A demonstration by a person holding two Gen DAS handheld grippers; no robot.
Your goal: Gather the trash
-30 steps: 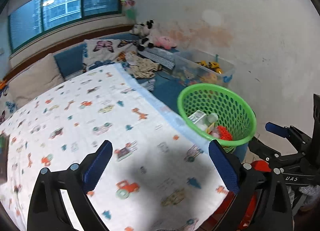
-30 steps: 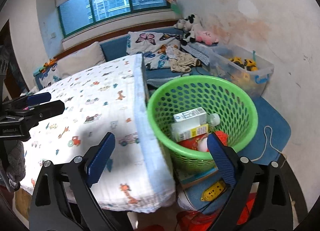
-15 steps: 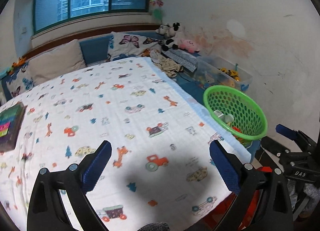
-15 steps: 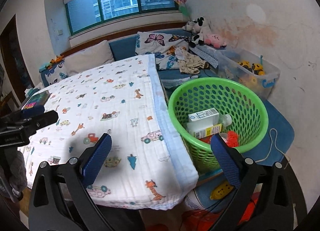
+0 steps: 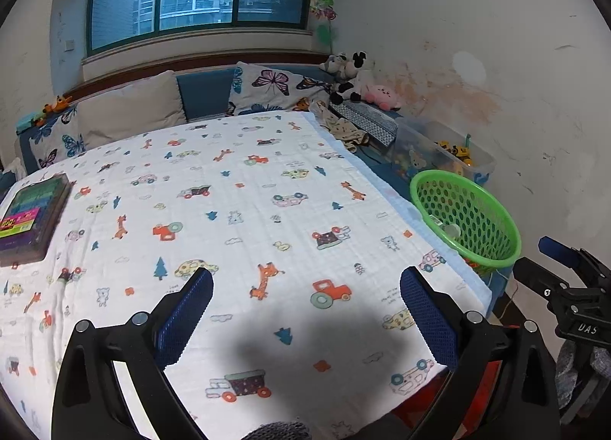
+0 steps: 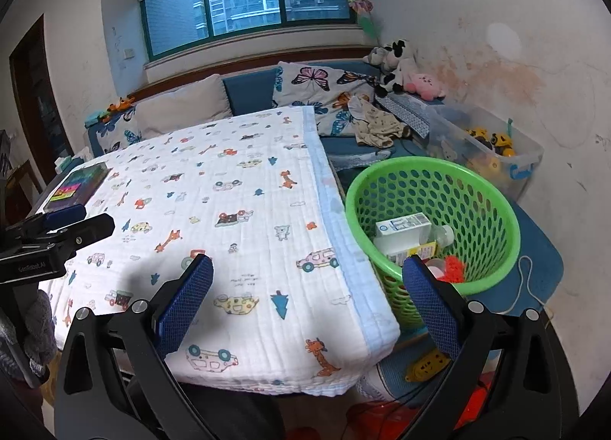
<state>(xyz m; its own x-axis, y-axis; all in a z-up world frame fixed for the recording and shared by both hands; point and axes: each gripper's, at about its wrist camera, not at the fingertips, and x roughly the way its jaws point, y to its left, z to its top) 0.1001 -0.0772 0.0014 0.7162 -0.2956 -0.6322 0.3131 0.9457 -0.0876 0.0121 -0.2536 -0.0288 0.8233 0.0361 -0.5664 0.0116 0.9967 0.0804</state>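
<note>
A green plastic basket (image 6: 492, 188) stands on the floor beside the table's right edge; it also shows in the left wrist view (image 5: 496, 211). In it lie a white carton (image 6: 401, 234), a clear bottle (image 6: 443, 236) and a red object (image 6: 454, 268). My left gripper (image 5: 305, 310) is open and empty above the near part of the cloth-covered table (image 5: 248, 211). My right gripper (image 6: 305, 302) is open and empty over the table's front right corner, near the basket.
A dark box with coloured labels (image 5: 30, 218) lies at the table's left edge. Behind the table is a blue sofa with pillows (image 6: 317, 92), plush toys (image 6: 397, 66) and a clear toy bin (image 6: 492, 150). A yellow power strip (image 6: 427, 360) lies on the floor.
Both grippers have pulled back and away from the basket, left gripper swinging left over the table. More of the table and the dark box has come into view. Both stay open.
</note>
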